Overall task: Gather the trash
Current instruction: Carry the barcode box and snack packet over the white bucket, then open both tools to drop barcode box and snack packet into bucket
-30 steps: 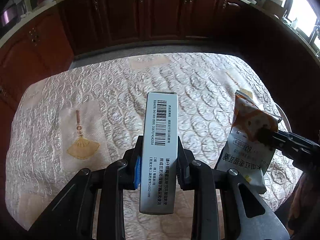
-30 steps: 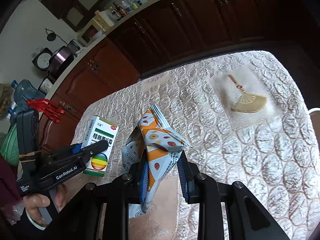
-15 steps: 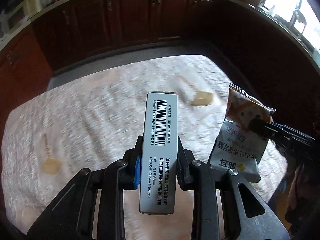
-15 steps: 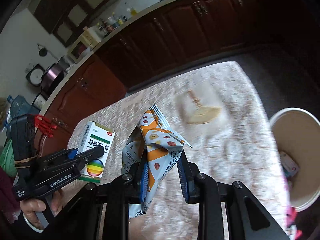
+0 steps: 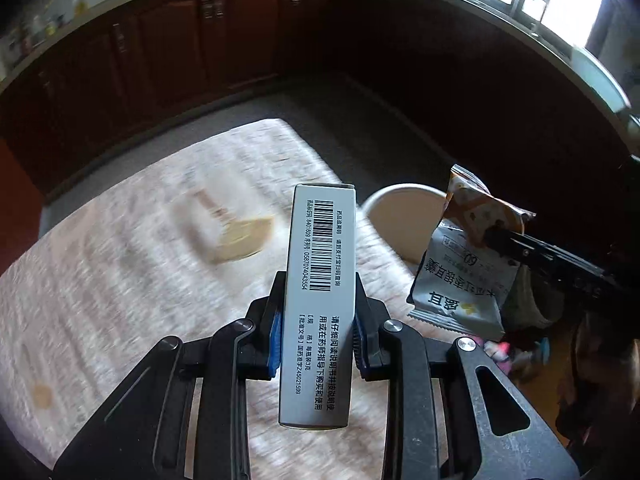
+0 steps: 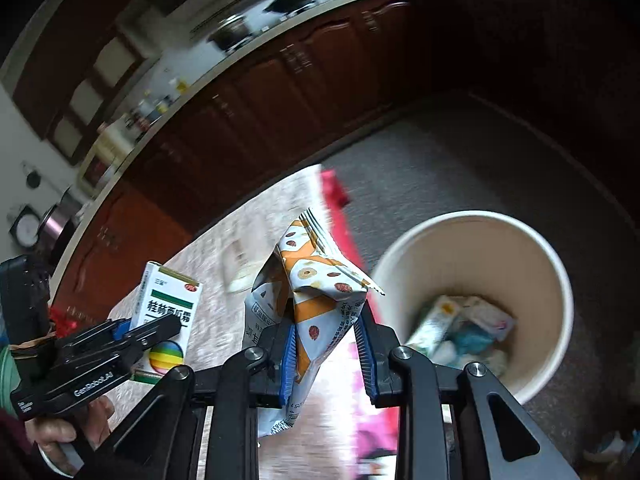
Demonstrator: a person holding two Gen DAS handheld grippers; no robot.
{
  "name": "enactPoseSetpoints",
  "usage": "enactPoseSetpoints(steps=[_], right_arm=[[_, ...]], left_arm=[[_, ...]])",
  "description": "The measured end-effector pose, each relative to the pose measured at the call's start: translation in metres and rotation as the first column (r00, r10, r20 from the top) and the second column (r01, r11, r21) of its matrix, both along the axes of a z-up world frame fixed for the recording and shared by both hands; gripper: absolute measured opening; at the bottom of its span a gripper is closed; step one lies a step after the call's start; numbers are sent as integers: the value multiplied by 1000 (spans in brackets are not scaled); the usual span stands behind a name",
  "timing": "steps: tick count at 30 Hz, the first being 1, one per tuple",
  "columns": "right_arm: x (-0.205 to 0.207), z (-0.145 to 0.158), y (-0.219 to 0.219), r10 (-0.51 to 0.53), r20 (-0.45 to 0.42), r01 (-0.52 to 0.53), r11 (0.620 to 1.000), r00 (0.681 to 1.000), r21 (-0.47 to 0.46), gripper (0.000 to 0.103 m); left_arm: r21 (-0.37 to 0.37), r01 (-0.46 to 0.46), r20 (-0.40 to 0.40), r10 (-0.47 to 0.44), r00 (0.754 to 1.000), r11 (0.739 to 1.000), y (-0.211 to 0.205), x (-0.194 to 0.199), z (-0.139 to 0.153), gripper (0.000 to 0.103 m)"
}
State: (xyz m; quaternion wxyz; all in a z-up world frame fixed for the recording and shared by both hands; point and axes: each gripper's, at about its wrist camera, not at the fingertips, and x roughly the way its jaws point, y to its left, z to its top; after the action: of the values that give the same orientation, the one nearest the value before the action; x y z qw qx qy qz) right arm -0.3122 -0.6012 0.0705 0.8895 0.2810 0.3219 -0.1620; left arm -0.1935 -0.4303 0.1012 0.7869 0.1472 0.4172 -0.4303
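My left gripper (image 5: 318,312) is shut on a white medicine box (image 5: 320,280) with a barcode, held above the table's right edge. The box also shows at the left of the right wrist view (image 6: 168,312). My right gripper (image 6: 326,340) is shut on an orange and pale blue snack wrapper (image 6: 316,300), held beside the table and left of a white round trash bin (image 6: 472,240). The wrapper (image 5: 464,264) and bin rim (image 5: 400,196) also show at the right of the left wrist view. The bin holds several pieces of trash (image 6: 460,332).
The table has a quilted cream cloth (image 5: 120,260) with a fan pattern (image 5: 240,236). Its right edge has a red and pink trim (image 6: 340,208). Dark wooden cabinets (image 5: 200,52) line the far walls. Grey floor (image 6: 460,160) lies beyond the bin.
Both grippers have swung to the right with their loads. The trash bin has come into full view, and the wrapper is now close beside it.
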Motion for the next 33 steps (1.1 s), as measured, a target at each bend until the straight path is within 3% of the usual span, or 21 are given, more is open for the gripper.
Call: enactPoseSetpoints(steps=[6,11,26,29,30,33], right_arm=[[-30,-6,-43,-127,-17,127,992,992,-10,26],[-40,-26,-70,-203,-82,202,979,976,-29,26],[-45,-88,-110,-268,-232,271,962,935,-17,27],[-41,-95,-114,-277,-264,285,958,924,-5,35],[-42,-96,-114,-280,-270,289,957,921,-4,44],[-46,-96,-113,-289,-266,299,954,920,-2,48]], left_arm=[[-7,71,-39,-71,997,997,-51,-12,-3,25],[-3,119,-72,-119,990,993,-94,-21,-14,25],[48,131,-124,-124,985,990,-156,-16,-67,26],[50,125,-136,-117,984,991,-159,-17,-68,26],[53,123,-133,-115,984,991,-160,-16,-69,26],[54,123,-134,-115,984,991,-159,-11,-71,46]])
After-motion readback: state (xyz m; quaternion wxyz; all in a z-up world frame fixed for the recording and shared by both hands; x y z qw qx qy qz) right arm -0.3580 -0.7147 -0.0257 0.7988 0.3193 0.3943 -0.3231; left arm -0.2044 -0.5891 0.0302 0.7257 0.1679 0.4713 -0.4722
